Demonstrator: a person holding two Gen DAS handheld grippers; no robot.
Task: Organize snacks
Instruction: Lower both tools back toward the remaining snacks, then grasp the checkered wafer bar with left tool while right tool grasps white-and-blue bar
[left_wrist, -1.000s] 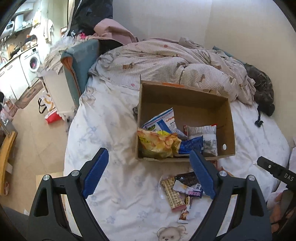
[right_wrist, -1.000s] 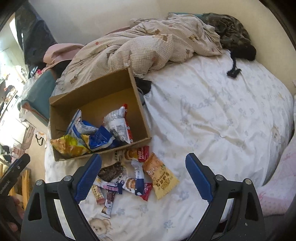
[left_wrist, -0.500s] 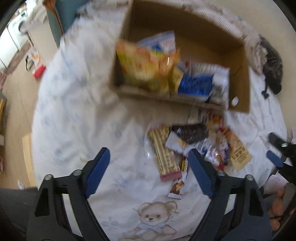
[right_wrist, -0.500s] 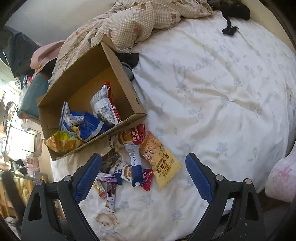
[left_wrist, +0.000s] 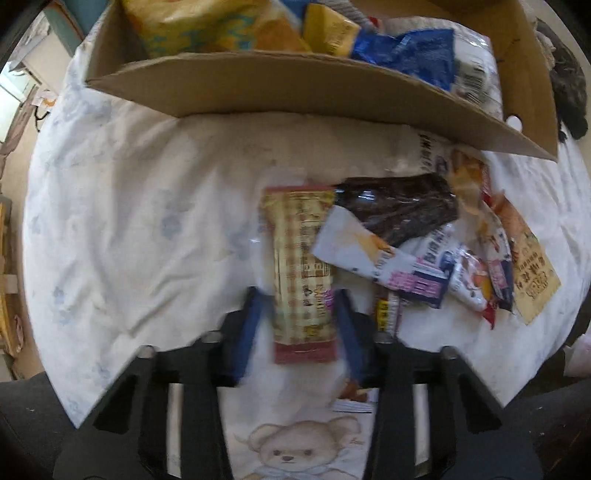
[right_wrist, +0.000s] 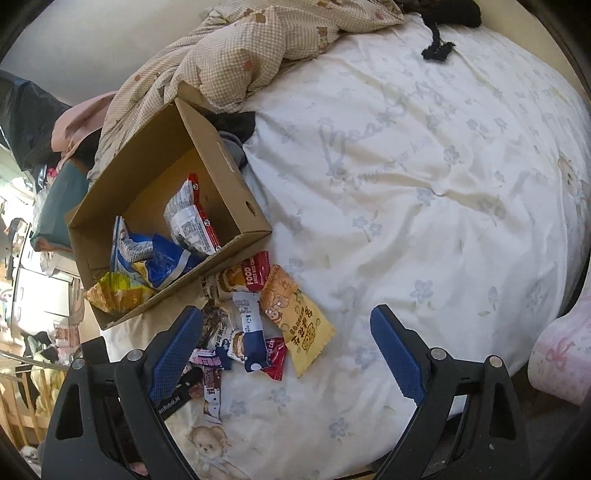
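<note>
A cardboard box (left_wrist: 295, 85) on the bed holds several snack bags; it also shows in the right wrist view (right_wrist: 221, 177). In front of it lies a pile of loose snack packets (right_wrist: 255, 325). My left gripper (left_wrist: 299, 314) is down on the pile, its blue fingers (left_wrist: 251, 314) close on either side of a long beige checked cracker packet (left_wrist: 301, 266); motion blur hides whether they press it. A dark brown packet (left_wrist: 402, 210) lies next to it. My right gripper (right_wrist: 288, 350) is open and empty above the pile's right side, over an orange bear packet (right_wrist: 295, 317).
A rumpled checked quilt (right_wrist: 251, 51) lies behind the box. White bedding with a printed teddy bear (left_wrist: 291, 454) is under the left gripper. A pink pillow (right_wrist: 561, 358) sits at the bed's right edge. Floor and furniture are at the left (right_wrist: 37, 295).
My left gripper dropped from above the box down to the snack pile and its fingers narrowed around the beige packet. My right gripper moved slightly closer to the pile and stays open.
</note>
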